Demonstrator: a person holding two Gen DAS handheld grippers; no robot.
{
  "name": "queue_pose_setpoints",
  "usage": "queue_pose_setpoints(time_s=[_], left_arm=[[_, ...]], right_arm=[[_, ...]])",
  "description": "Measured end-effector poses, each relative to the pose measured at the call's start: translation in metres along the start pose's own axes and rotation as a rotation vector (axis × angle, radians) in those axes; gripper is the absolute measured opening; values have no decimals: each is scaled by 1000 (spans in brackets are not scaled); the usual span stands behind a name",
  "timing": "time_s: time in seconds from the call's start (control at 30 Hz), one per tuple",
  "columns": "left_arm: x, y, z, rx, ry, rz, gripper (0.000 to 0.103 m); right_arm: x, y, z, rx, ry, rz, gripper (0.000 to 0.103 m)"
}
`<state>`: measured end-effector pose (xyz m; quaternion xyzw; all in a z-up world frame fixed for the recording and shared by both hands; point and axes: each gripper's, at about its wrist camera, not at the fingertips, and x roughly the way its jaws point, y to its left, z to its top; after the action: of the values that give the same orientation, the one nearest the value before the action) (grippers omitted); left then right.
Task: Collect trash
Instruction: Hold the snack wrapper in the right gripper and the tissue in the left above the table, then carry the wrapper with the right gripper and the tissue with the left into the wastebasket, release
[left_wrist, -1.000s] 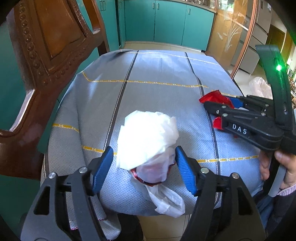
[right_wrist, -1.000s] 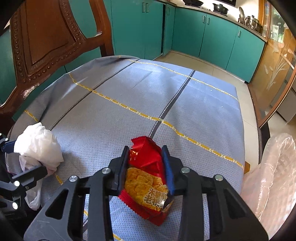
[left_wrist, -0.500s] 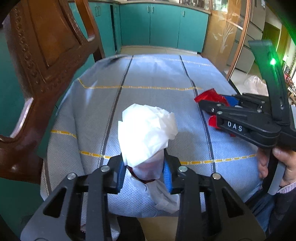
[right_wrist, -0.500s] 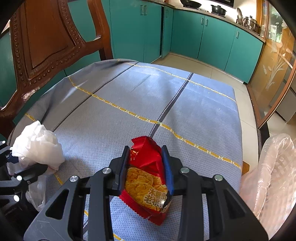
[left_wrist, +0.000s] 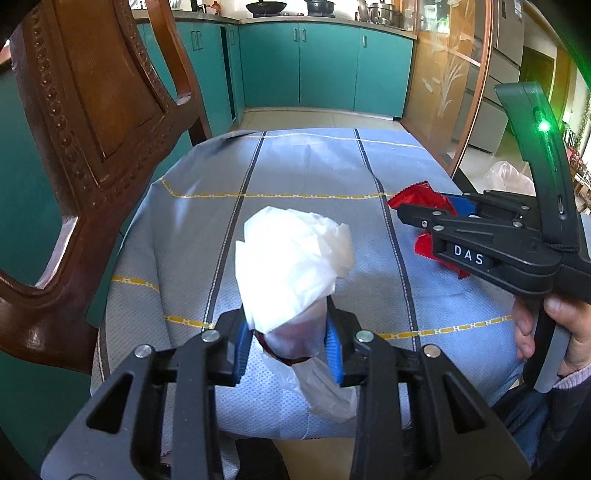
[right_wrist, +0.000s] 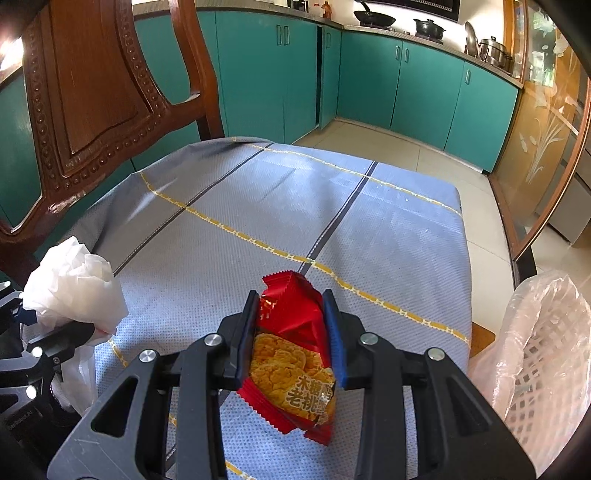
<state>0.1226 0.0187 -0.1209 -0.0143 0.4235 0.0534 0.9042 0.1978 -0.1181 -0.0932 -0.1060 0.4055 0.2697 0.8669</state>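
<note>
My left gripper (left_wrist: 287, 345) is shut on a crumpled white plastic bag (left_wrist: 291, 266) and holds it above the near edge of the blue-grey tablecloth (left_wrist: 306, 173). The bag also shows in the right wrist view (right_wrist: 74, 288) at the far left. My right gripper (right_wrist: 293, 338) is shut on a red snack wrapper (right_wrist: 291, 354) with biscuits printed on it, raised over the cloth. In the left wrist view the right gripper (left_wrist: 436, 210) is at the right with the wrapper (left_wrist: 417, 195) showing at its tips.
A carved wooden chair back (left_wrist: 92, 122) stands at the left of the table. A white lattice basket lined with a clear bag (right_wrist: 543, 350) stands on the floor to the right. Teal cabinets (right_wrist: 369, 74) line the far wall.
My left gripper closed on the white bag and lifted it off the cloth. My right gripper rose slightly, still holding the red wrapper.
</note>
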Motion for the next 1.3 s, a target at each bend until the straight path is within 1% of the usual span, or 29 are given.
queue_pose_setpoints(time_s=[0.13, 0.3, 0.43, 0.63, 0.8, 0.93, 1.0, 1.07, 1.13, 1.2, 1.3], left_arm=[[1, 0, -1, 2, 5, -5, 34], [2, -1, -1, 1, 4, 1, 34], [-2, -2, 0, 3, -14, 11, 34], [-13, -5, 0, 19, -51, 25, 34], [-21, -10, 1, 25, -72, 20, 34], [-24, -16, 3, 36, -84, 6, 34], [-25, -22, 6, 46, -89, -8, 34], [-25, -30, 12, 65, -96, -28, 34], [-28, -44, 21, 87, -121, -59, 34], [-31, -58, 29, 110, -138, -94, 34], [-32, -90, 40, 158, -148, -162, 34]], right_arm=[[0, -2, 0, 20, 9, 50, 35], [0, -1, 0, 16, 6, 27, 35], [-5, 1, 1, 6, -11, 9, 35], [-22, -2, 2, 16, -59, 4, 35], [-44, -18, 1, 56, -114, -29, 35], [-69, -44, -6, 133, -172, -58, 35], [-89, -63, -13, 182, -227, -83, 35], [-115, -85, -27, 234, -302, -122, 35], [-134, -108, -45, 309, -347, -164, 35], [-151, -138, -68, 423, -360, -204, 35], [-168, -177, -99, 583, -345, -245, 35]])
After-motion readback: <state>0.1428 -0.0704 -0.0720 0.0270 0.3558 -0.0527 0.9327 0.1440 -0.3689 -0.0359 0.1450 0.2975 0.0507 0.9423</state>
